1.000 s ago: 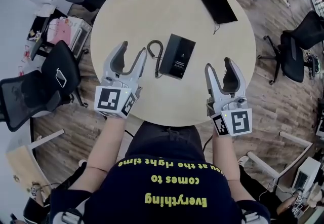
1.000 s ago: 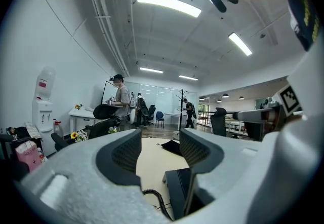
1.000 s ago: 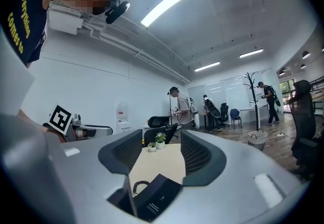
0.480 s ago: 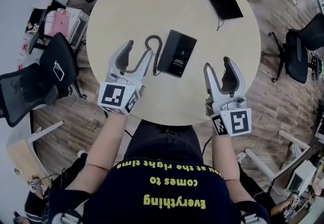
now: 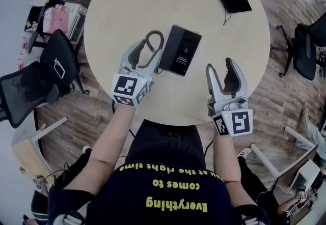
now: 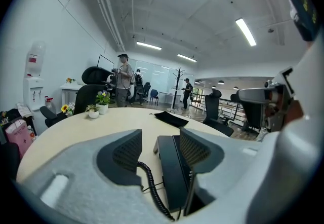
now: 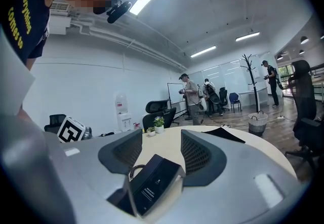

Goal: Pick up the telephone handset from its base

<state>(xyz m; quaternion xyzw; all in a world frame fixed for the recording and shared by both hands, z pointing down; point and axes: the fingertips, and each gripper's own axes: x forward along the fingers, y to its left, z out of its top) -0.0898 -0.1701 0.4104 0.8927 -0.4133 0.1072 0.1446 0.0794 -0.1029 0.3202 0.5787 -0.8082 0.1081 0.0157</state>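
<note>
Two open grippers are what we bring to the round desk (image 5: pixel 153 5), and neither holds anything: the left gripper (image 5: pixel 146 52) has its jaws apart just beside the black telephone, and the right gripper (image 5: pixel 220 66) hangs spread and empty near the desk's near edge, apart from the phone. The handset (image 5: pixel 169 48) lies in its cradle along the left side of the base (image 5: pixel 187 57), near the middle of the desk, and in the left gripper view it sits ahead of and between the jaws, not yet pressed. We judge the coiled cord (image 5: pixel 153 39) to be the main hazard: it runs right by the left jaw, so closing now could pinch the cord instead of the handset. A grip near one end could let the handset tip or slip, and a quick lift could drag the light base by the cord, since nothing steadies it. As for writing, small white print on the base is too fine to read. Our shirt shows "Everything comes" and "at the right time" in yellow.
</note>
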